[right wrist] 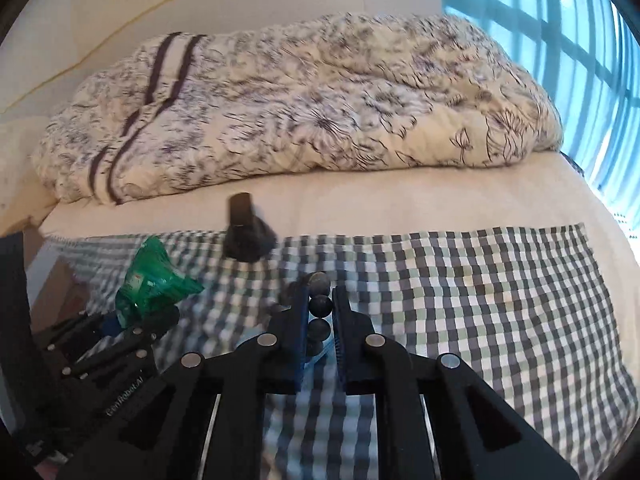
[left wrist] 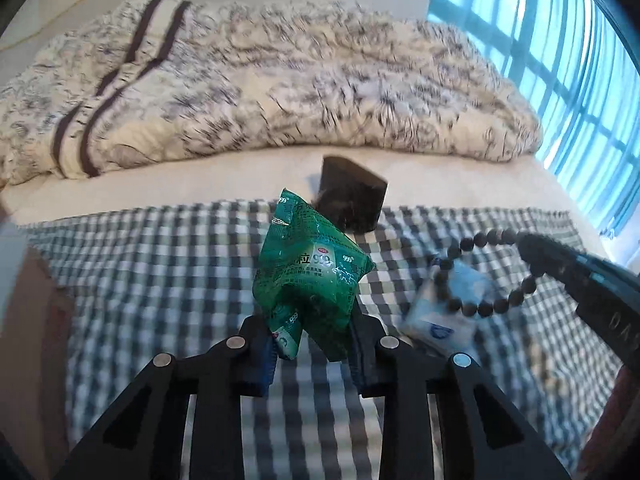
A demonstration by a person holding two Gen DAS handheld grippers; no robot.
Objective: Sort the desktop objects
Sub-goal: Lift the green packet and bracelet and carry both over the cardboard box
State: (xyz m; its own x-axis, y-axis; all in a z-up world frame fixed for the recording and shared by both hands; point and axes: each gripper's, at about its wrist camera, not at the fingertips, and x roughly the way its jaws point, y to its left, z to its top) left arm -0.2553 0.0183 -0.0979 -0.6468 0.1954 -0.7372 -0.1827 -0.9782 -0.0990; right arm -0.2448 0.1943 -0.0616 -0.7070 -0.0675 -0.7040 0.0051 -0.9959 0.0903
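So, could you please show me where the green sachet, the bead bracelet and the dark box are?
green sachet (left wrist: 310, 276): left wrist view, middle of its printed face.
bead bracelet (left wrist: 486, 310): left wrist view, a bead on its lower arc.
dark box (right wrist: 248, 240): right wrist view, its front side.

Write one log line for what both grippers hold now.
left gripper: shut on green sachet | right gripper: shut on bead bracelet | both above checked cloth

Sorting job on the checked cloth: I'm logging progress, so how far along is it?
Nothing looks sorted yet. In hand: the left gripper holds the green sachet, and the right gripper pinches the bead bracelet. Left on the checked cloth: the dark object and a white-blue packet.
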